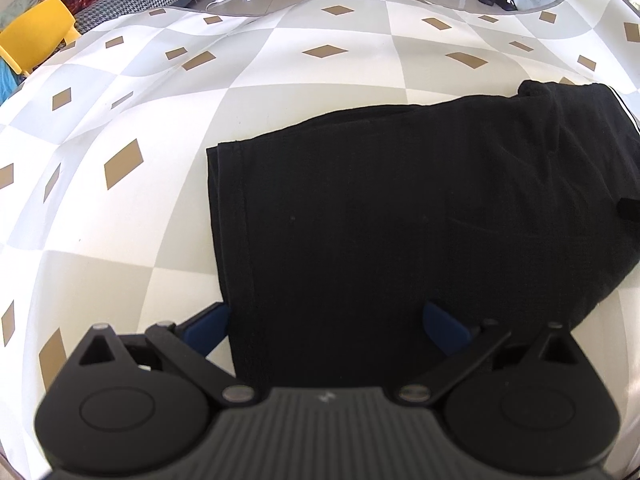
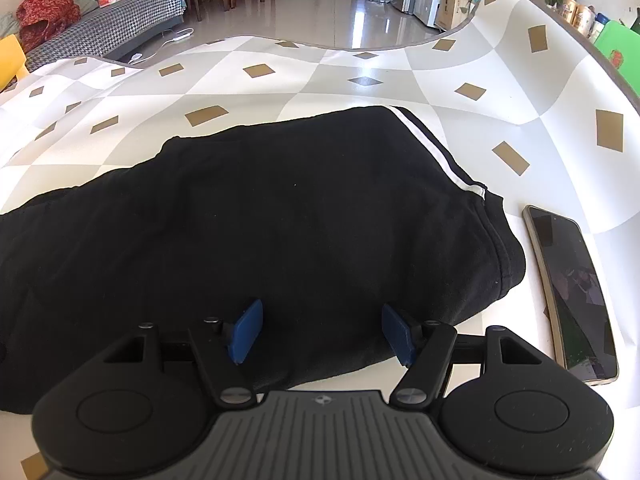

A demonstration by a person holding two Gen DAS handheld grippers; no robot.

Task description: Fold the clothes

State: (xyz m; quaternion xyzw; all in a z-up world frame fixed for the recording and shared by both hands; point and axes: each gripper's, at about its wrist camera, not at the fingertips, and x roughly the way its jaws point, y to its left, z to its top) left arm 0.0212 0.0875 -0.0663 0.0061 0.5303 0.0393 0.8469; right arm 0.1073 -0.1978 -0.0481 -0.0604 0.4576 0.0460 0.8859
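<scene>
A black garment (image 1: pixel 400 208) lies folded flat on the checkered table cover (image 1: pixel 120 208); its hemmed end faces left in the left wrist view. Seen from the right wrist, the same garment (image 2: pixel 280 220) shows a white stripe along its right edge and a ribbed band near the phone. My left gripper (image 1: pixel 326 312) is open, its blue pads straddling the garment's near left corner without pressing it. Over the garment's near right part, my right gripper (image 2: pixel 320 330) is also open, blue pads apart above the cloth.
A dark phone (image 2: pixel 572 292) lies on the cover just right of the garment. The table cover's far edge (image 2: pixel 320 46) curls up, with tiled floor beyond. A yellow chair (image 1: pixel 36 40) and a sofa stand at far left.
</scene>
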